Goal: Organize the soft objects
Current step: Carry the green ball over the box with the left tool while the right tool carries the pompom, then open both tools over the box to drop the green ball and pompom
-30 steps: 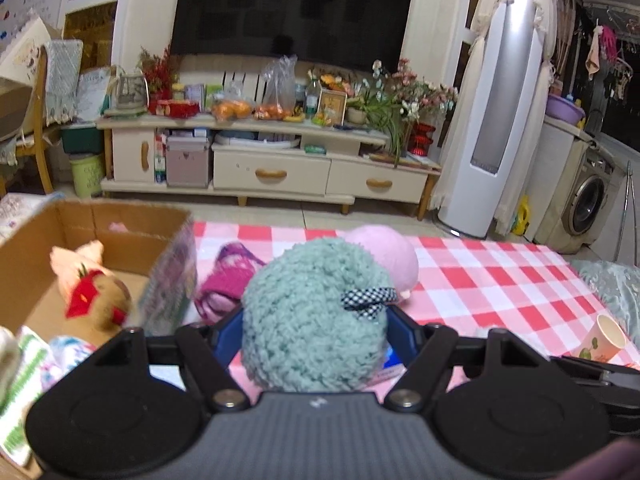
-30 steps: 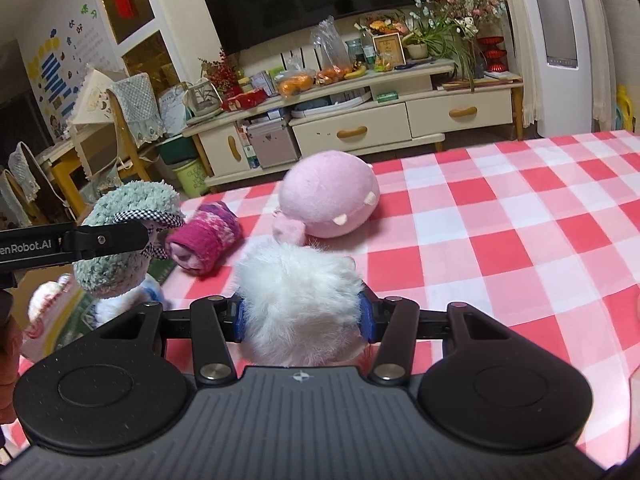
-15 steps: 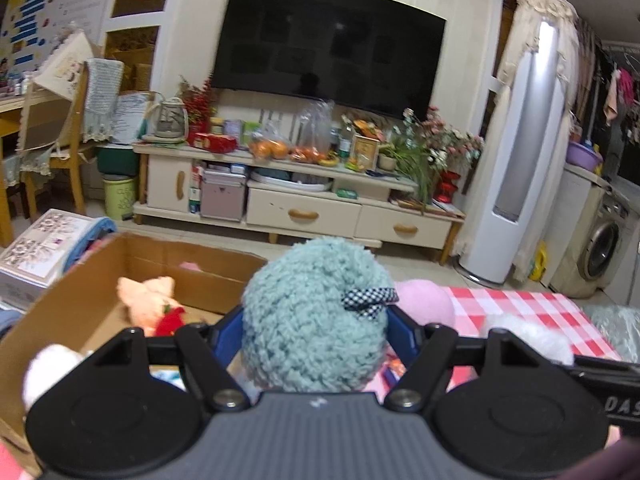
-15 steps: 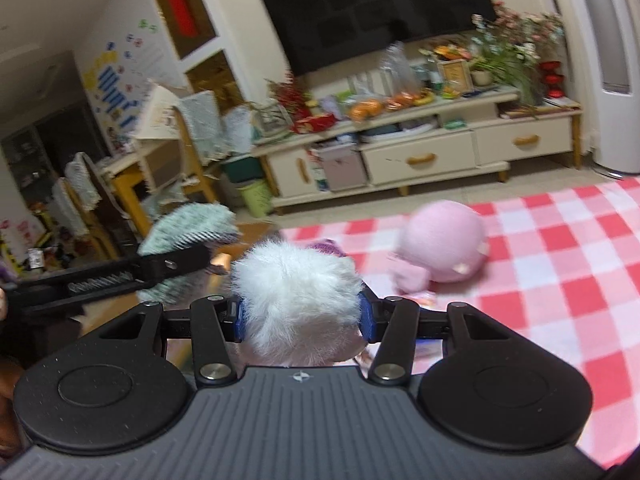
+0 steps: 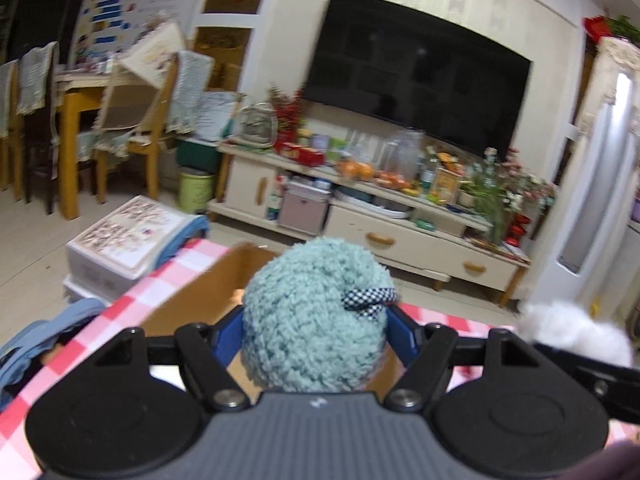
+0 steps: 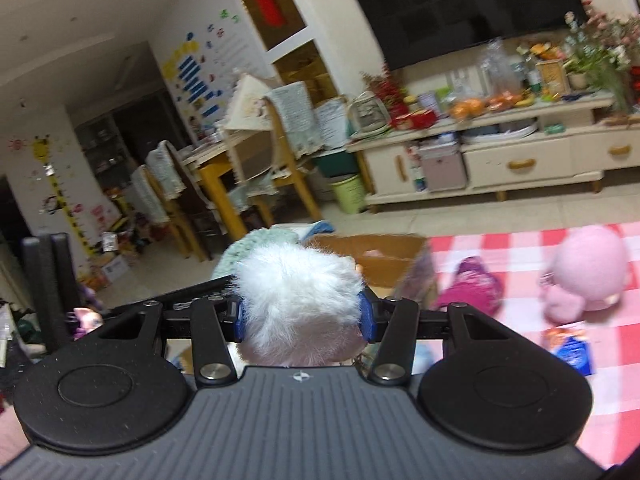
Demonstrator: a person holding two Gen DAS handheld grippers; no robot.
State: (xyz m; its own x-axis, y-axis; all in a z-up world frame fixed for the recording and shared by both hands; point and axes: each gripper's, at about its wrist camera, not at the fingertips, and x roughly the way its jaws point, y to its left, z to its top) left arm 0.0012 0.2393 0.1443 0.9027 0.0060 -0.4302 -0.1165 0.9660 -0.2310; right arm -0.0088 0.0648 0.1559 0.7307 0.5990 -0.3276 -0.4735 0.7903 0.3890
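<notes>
Two claws gripping plushes | cardboard box [image 5: 200,300] interior mostly hidden

**Two plush toys held up, two lying on the checked cloth**

A teal woolly plush [image 5: 316,316], round and nubbly with a small black-and-white gingham bow on its right side, is clamped between blue jaws above the near edge of an open cardboard box [image 5: 208,296]. A white furry plush [image 6: 298,300] is pinched likewise, just beside the teal one. On the red-and-white checked bench [image 6: 516,240] lie a round pink plush [image 6: 586,270] and, between it and the box, a magenta knitted piece [image 6: 470,290], slumped flat.
</notes>
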